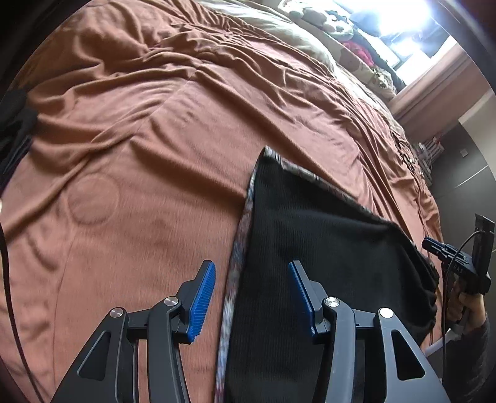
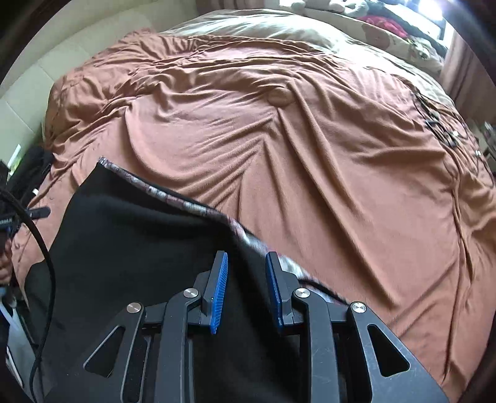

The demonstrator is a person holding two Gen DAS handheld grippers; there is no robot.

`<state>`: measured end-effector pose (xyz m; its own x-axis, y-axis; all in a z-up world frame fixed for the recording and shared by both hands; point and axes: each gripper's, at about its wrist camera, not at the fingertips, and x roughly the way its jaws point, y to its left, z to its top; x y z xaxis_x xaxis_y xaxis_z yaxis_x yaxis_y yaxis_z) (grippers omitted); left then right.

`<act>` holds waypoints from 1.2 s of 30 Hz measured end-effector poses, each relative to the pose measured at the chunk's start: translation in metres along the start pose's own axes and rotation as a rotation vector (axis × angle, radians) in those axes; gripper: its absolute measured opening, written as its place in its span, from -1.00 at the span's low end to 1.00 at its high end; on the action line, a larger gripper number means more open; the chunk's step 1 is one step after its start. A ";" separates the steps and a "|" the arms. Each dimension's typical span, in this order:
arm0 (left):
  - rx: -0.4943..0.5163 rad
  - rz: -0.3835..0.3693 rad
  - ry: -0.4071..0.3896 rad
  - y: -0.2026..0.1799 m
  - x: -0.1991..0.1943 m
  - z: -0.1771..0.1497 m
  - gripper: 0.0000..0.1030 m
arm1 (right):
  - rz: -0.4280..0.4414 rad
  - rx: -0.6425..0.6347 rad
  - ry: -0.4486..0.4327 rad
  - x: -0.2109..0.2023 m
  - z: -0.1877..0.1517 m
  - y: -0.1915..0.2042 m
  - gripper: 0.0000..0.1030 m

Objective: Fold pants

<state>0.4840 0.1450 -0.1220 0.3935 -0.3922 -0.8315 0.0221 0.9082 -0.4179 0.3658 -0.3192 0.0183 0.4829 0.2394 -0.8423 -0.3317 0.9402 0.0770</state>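
- One bed (image 1: 155, 124) fills both views, covered by a wrinkled rust-brown blanket (image 2: 310, 155); a beige cover (image 2: 263, 28) lies at its far end.
- Black pants (image 1: 310, 248) lie flat on the blanket at the near edge of the bed, inside out or folded over, so a patterned grey strip (image 1: 238, 248) shows along two edges that meet at a far corner.
- In the left wrist view the pants spread from below the left tool (image 1: 251, 272) out to the right; the patterned edge runs up between its two fingers.
- Left tool: jaws stand about half open, blue pads (image 1: 201, 300) apart with nothing pressed between them. One finger is over bare blanket, the other over the black cloth. Whether the tips touch the cloth I cannot tell.
- In the right wrist view the pants spread from below the right tool (image 2: 247, 263) out to the left, and the patterned edge passes just behind its right finger.
- Right tool: jaws are narrowly parted, black cloth seen through the gap, and the pads (image 2: 218, 294) do not pinch it.
- A hand (image 1: 465, 307) holding the right tool shows at the right edge of the left view, beside the pants' bunched end.
- Dark cables (image 2: 43, 248) hang at the left of the right view.
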 end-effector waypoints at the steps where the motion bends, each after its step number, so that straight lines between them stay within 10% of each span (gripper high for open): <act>1: -0.006 0.000 -0.002 0.001 -0.003 -0.006 -0.01 | 0.002 0.003 0.001 -0.003 -0.005 0.000 -0.56; 14: -0.029 0.038 0.023 0.001 -0.025 -0.083 0.00 | -0.029 0.157 0.067 -0.022 -0.052 -0.039 -0.56; 36: -0.138 0.184 0.020 0.014 -0.048 -0.141 -0.01 | -0.088 0.234 0.077 0.017 -0.040 -0.071 -0.62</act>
<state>0.3357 0.1561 -0.1391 0.3610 -0.2255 -0.9049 -0.1749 0.9367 -0.3032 0.3654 -0.3918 -0.0226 0.4360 0.1430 -0.8885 -0.0905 0.9893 0.1148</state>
